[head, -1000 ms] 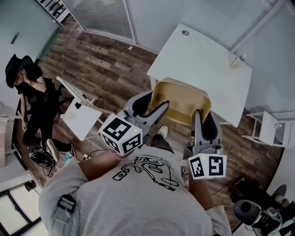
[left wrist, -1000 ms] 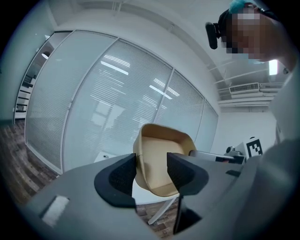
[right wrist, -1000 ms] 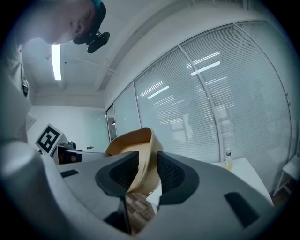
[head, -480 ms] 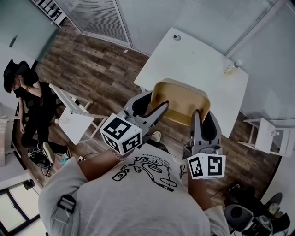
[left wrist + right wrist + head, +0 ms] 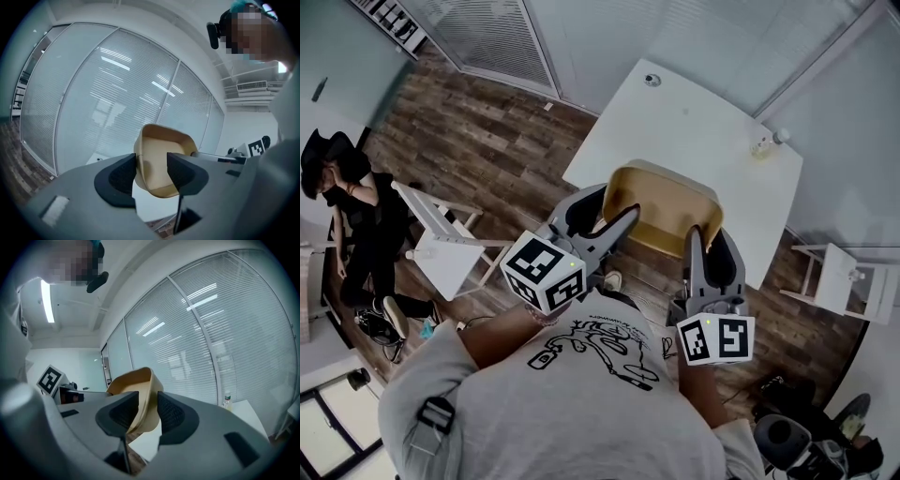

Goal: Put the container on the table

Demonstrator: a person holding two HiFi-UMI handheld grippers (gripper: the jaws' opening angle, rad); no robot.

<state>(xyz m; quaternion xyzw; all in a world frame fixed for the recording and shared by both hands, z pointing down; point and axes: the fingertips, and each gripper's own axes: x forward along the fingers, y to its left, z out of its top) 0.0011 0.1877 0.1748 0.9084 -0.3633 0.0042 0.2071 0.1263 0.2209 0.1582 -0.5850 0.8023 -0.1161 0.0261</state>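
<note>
A tan, empty container hangs in the air over the near edge of the white table. My left gripper is shut on its left rim; in the left gripper view the rim of the container sits between the jaws of the left gripper. My right gripper is shut on the right rim, and the right gripper view shows the container pinched at the right gripper.
A small bottle stands at the table's far right, and a round cable port lies at its far corner. White chairs stand left and right. A person in black sits at the far left.
The table has slid closer under the container as I moved forward. Both grippers keep their hold on the container.
</note>
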